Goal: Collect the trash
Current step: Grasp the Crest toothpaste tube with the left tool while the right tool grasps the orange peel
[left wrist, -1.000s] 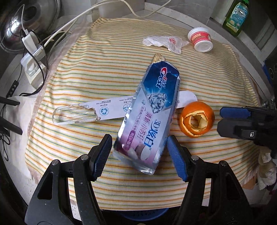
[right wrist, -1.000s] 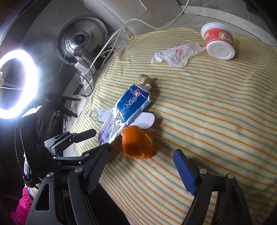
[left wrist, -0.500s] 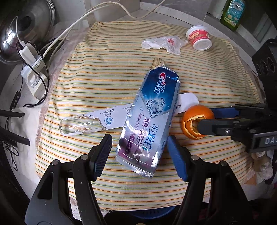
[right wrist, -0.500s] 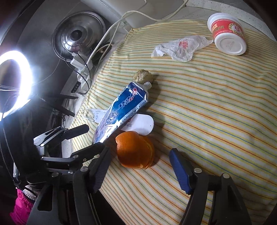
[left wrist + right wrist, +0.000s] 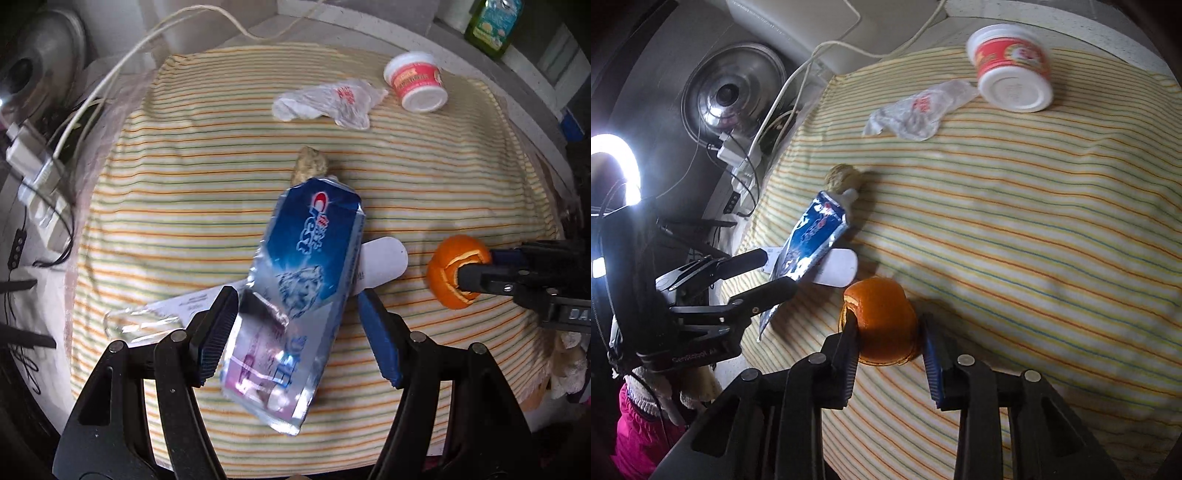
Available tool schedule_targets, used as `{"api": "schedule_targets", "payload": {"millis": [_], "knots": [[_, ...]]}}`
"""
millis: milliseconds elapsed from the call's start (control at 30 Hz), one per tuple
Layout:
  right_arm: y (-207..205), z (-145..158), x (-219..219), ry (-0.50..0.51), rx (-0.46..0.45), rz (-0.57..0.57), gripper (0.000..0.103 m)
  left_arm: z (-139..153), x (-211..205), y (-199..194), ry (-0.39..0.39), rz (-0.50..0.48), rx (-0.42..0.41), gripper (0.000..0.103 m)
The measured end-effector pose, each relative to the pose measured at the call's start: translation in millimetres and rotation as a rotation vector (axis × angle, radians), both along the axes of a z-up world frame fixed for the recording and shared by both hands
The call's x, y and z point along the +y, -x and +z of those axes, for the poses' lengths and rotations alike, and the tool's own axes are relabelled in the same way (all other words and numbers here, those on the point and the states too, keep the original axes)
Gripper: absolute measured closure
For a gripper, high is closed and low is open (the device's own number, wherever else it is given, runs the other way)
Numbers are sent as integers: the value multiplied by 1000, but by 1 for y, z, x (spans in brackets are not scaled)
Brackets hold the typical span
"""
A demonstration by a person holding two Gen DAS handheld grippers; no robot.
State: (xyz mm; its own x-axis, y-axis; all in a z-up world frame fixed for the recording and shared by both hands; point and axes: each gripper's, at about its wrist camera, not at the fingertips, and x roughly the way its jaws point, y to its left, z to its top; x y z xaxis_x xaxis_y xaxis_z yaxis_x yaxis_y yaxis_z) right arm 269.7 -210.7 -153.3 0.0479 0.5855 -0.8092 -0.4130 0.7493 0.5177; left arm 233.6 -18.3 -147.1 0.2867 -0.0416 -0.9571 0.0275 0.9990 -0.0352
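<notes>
The right gripper [image 5: 888,328] is closing on the light, crushable orange peel [image 5: 882,325]; the left gripper [image 5: 295,332] is straddling, unclenched, the floppy toothpaste tube [image 5: 295,302].

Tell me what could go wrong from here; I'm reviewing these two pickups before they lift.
1. The right claw has just been closing around the hollow orange peel; one finger sits inside the peel's opening, so it may tear or slip out.
2. The toothpaste tube lies between the open left claw's fingers, over a white card; closing low could pinch the card too.
3. The tube is flat and shiny, so it may slide.
</notes>
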Motion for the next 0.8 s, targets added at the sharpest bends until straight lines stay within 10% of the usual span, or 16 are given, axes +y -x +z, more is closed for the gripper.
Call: {"api": "schedule_targets", "payload": {"millis": [800], "knots": [[-2,5,-14,-2,-23,-9,72,-4,-18,-27,-73,-54,25,28]]}}
